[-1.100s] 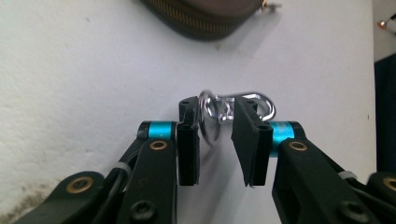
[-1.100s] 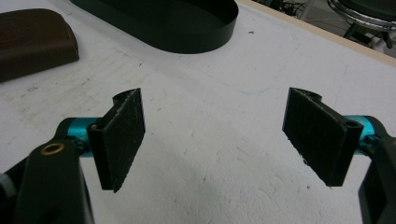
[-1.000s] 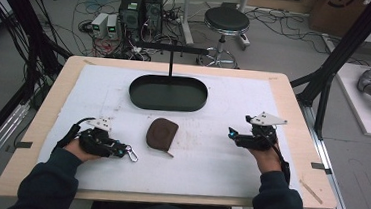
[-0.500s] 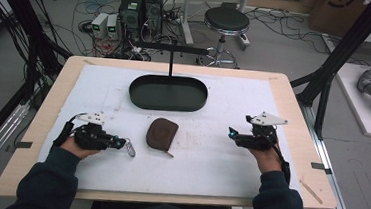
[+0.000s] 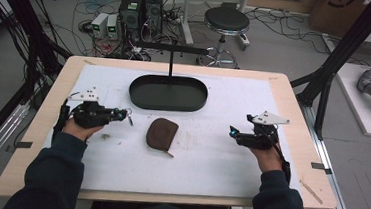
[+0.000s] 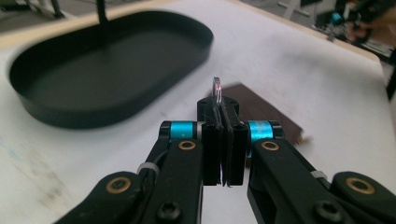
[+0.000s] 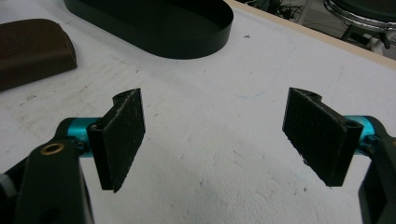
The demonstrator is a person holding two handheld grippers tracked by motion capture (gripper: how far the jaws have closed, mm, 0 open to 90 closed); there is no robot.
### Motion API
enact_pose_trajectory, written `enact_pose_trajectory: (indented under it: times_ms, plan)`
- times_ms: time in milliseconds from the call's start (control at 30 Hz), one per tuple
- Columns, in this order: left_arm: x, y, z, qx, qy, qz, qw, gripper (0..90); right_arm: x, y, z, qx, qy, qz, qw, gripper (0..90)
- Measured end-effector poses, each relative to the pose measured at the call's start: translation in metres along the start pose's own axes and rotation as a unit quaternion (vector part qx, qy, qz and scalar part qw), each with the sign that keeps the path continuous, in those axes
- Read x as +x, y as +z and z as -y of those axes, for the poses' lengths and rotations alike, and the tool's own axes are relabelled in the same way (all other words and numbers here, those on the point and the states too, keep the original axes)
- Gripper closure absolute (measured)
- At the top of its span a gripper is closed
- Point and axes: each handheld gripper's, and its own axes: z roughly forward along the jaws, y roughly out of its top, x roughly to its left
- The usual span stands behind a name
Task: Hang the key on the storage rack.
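Note:
My left gripper (image 5: 122, 113) hovers over the left of the white mat, pointing right, shut on a small metal key ring (image 5: 130, 117). In the left gripper view the pads (image 6: 212, 140) are pressed together with the ring's loop (image 6: 217, 87) poking out above them. A brown leather pouch (image 5: 162, 133) lies flat mid-table, just beyond the left jaws (image 6: 268, 109). My right gripper (image 5: 234, 133) rests at the right side, pointing left, open with nothing between its pads (image 7: 123, 135). The pouch's end (image 7: 32, 49) sits far left of it.
A black oval tray (image 5: 139, 97) with an upright T-shaped stand (image 5: 170, 63) sits at the back centre of the table; it also shows ahead of each gripper (image 6: 56, 112) (image 7: 205, 39). A stool (image 5: 226, 20) and electronics stand on the floor behind.
My left gripper has lifted off the mat and moved away from the near edge, carrying the key ring up with it. The right gripper and the pouch have stayed put.

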Motion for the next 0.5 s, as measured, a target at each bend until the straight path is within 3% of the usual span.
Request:
enact_pose_trajectory:
  times_ms: [133,267,333,500]
  plan:
    - [0.013,0.005,-0.029,-0.023,0.005,-0.011,0.9997,87.6,-0.001,0.000,0.000,-0.002,0.001,-0.002,1.0000,21.4]
    - [0.029,0.017,-0.065,-0.027,0.021,-0.021,0.9992,87.6,-0.001,0.000,0.000,-0.007,0.001,-0.005,1.0000,21.4]
    - [0.039,0.024,-0.081,-0.031,0.019,-0.020,0.9991,87.6,-0.001,0.000,0.000,-0.006,0.001,-0.006,1.0000,21.4]
    - [0.061,0.044,-0.102,-0.028,0.012,-0.022,0.9993,87.6,0.000,0.000,-0.001,-0.008,0.003,-0.006,0.9999,21.4]
